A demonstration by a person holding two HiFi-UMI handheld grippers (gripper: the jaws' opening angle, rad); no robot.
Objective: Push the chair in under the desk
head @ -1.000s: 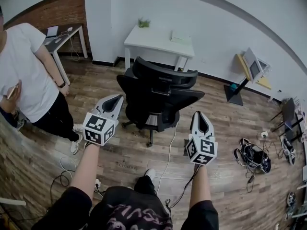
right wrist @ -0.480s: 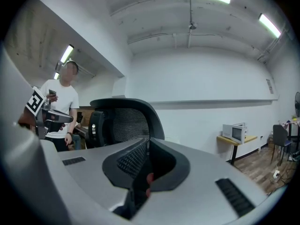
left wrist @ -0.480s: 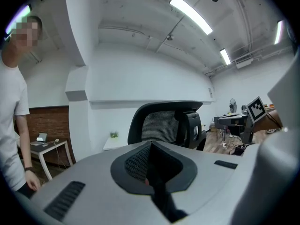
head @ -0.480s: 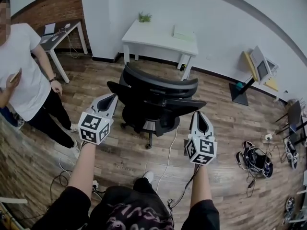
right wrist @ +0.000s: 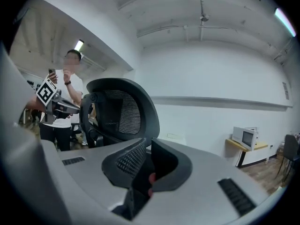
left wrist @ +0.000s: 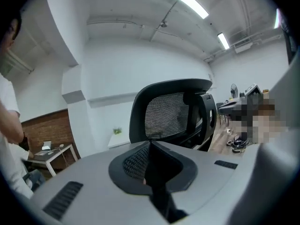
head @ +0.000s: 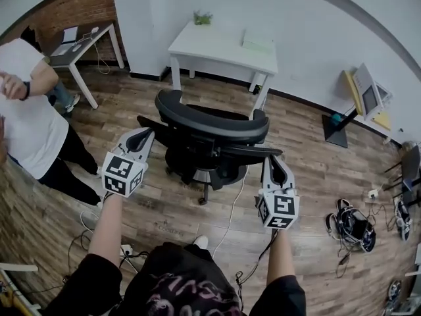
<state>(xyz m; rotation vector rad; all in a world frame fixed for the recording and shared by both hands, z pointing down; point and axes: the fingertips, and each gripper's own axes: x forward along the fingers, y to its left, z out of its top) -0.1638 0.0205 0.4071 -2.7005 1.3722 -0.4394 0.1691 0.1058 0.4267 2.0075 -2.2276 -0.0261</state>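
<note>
1. White desk point(head: 223, 48) stands against the far wall.
2. Black mesh office chair point(head: 210, 120) sits out on the wood floor, in front of the desk, backrest toward us.
3. Left gripper point(head: 139, 139): jaws pressed together, empty, near the chair's left side.
4. Right gripper point(head: 276, 165): also closed on nothing, by the right armrest.

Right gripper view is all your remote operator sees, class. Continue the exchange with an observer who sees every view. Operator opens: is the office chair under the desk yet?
Observer: No. In the head view the office chair stands short of the white desk, with bare wood floor between them.
Operator: Anything on the floor by its base?
Observer: A white cable runs from beneath the chair toward the person holding the grippers.
Operator: Are the left gripper's jaws open?
Observer: No; the left gripper shows them together in its own view, with nothing between.
</note>
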